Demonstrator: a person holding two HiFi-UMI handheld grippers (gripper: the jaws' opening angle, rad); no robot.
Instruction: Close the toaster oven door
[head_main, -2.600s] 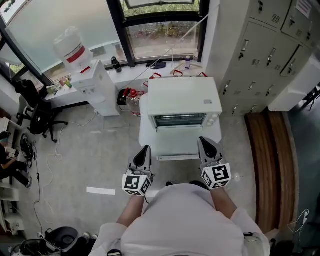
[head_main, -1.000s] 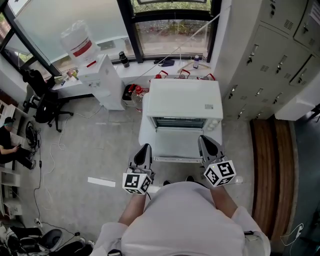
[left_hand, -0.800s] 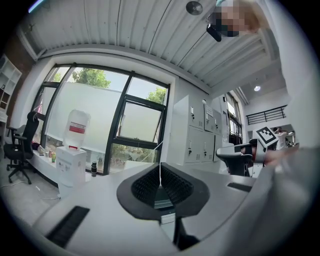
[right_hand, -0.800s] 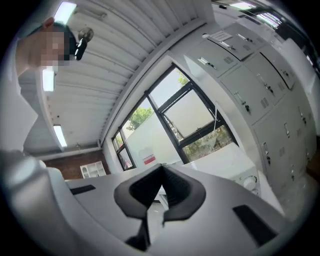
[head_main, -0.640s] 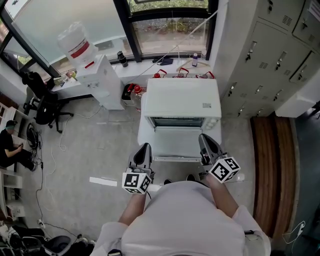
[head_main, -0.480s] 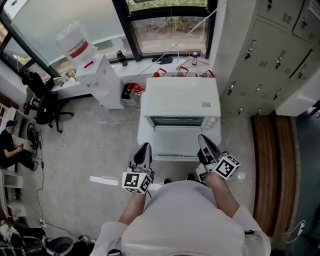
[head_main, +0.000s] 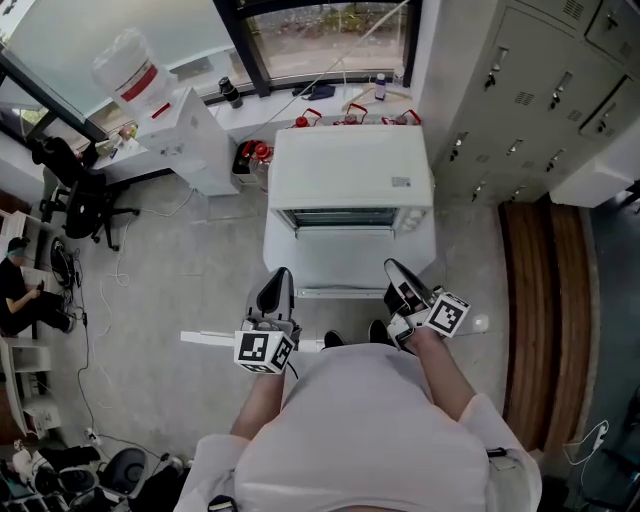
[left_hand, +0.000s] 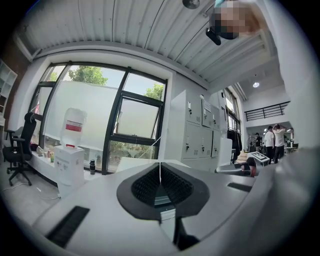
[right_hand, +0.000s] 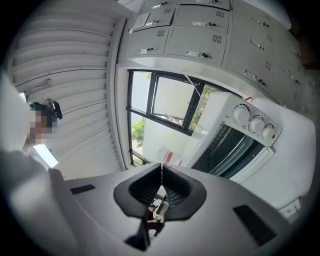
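Note:
In the head view the white toaster oven (head_main: 350, 175) stands ahead of me, its door (head_main: 350, 262) folded down flat and the dark cavity (head_main: 345, 218) showing. The door's handle (head_main: 340, 292) runs along its near edge. My left gripper (head_main: 281, 275) is shut and empty, just off the door's near left corner. Rolled onto its side, my right gripper (head_main: 392, 266) is shut and empty by the near right corner. In the right gripper view (right_hand: 161, 165) the oven's knobs (right_hand: 255, 124) and open cavity (right_hand: 227, 147) appear tilted. The left gripper view (left_hand: 160, 163) shows closed tips.
A water dispenser (head_main: 190, 135) with a bottle (head_main: 125, 70) stands left of the oven. Grey lockers (head_main: 520, 90) line the right, with a wooden strip (head_main: 545, 290) below them. An office chair (head_main: 70, 190) and a seated person (head_main: 15, 290) are at far left.
My right gripper has rolled onto its side and sunk toward the door's near right corner. The left gripper has kept its place.

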